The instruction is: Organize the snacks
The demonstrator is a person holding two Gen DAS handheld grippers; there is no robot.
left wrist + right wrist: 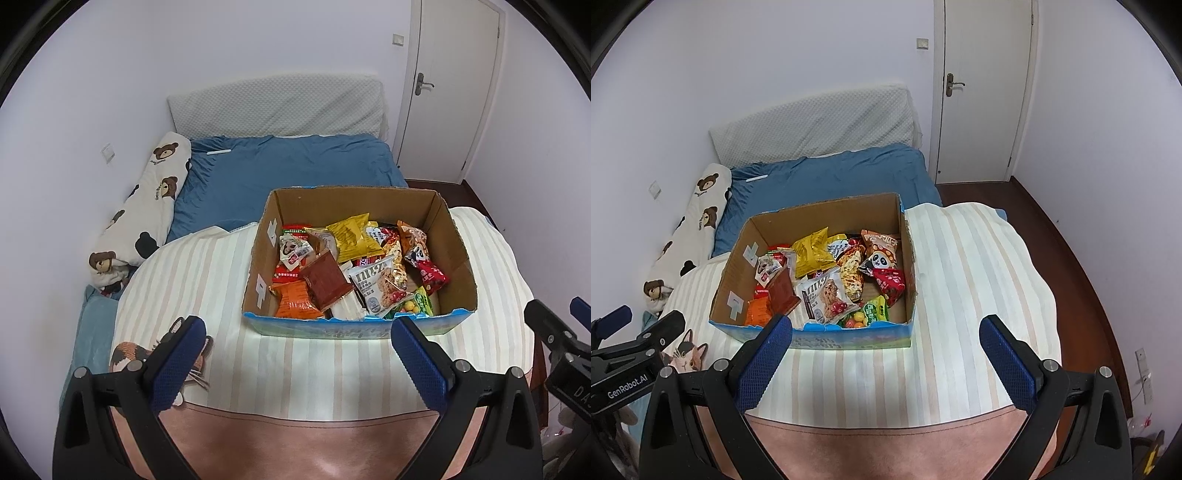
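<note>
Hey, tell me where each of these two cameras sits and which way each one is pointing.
Left wrist view: sits on the left gripper, looking forward and down at the snack box on the striped cloth; its own blue fingers show spread, and the right gripper edges in at the right.
Right wrist view: sits on the right gripper, facing the same box from further right; its open fingers show, with the left gripper at the left edge.
Shared: box, yellow bag, blue bed, door.
</note>
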